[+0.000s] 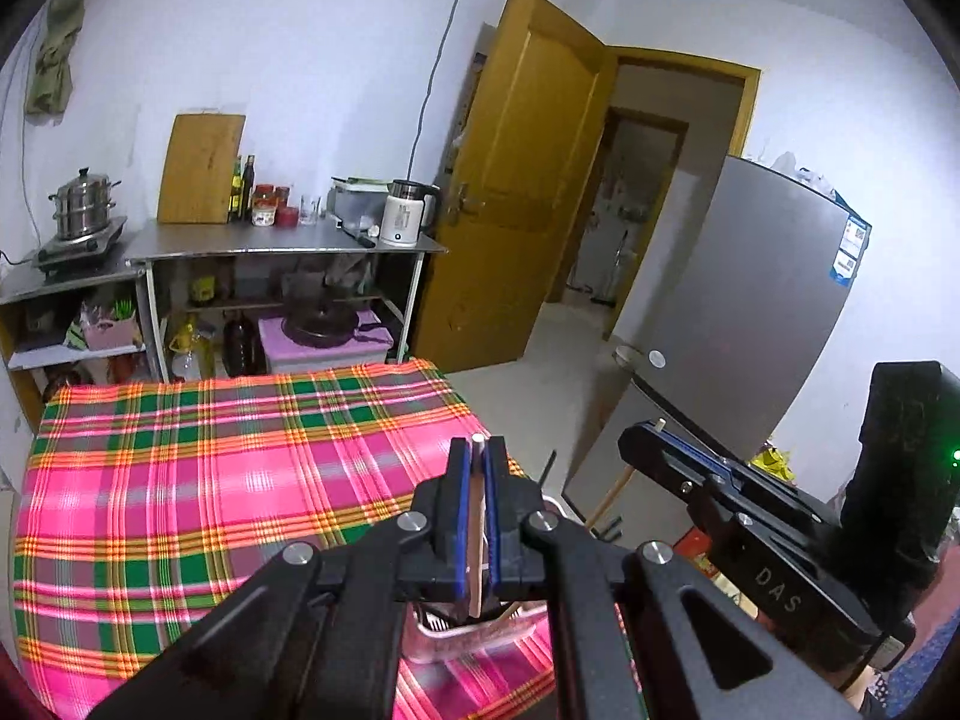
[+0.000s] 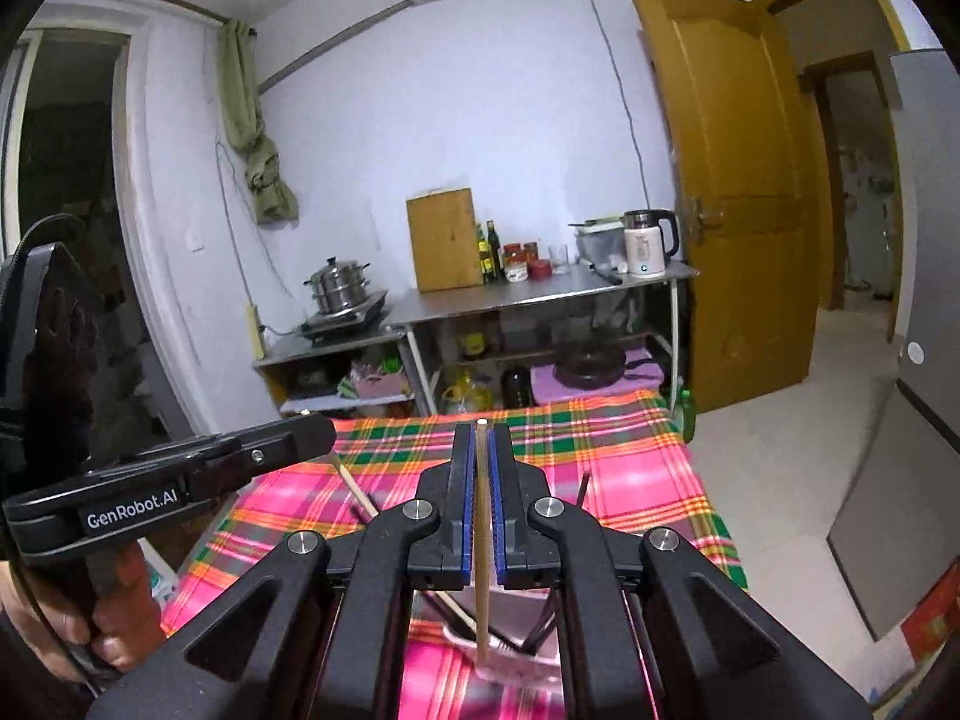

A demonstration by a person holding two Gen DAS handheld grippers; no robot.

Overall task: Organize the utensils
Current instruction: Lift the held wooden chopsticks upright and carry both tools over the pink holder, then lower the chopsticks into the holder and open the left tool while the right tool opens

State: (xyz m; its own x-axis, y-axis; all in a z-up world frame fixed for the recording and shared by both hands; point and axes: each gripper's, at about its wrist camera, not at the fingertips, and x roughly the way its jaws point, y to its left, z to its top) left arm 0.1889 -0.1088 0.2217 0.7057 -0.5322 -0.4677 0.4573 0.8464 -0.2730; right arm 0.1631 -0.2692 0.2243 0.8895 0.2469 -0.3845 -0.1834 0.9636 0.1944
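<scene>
Above the plaid-covered tabletop [image 1: 180, 480], the left gripper [image 1: 478, 450] and right gripper [image 2: 482, 435] each clamp one chopstick [image 2: 482, 540] lengthwise between the jaws, over what seems a pink utensil basket [image 1: 456, 642] directly below.

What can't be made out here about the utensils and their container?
- Left wrist view: the pink container is mostly hidden behind the left gripper; its contents are unreadable.
- Right wrist view: the right gripper covers the lower end of its chopstick; the dark utensils are cut off.
</scene>
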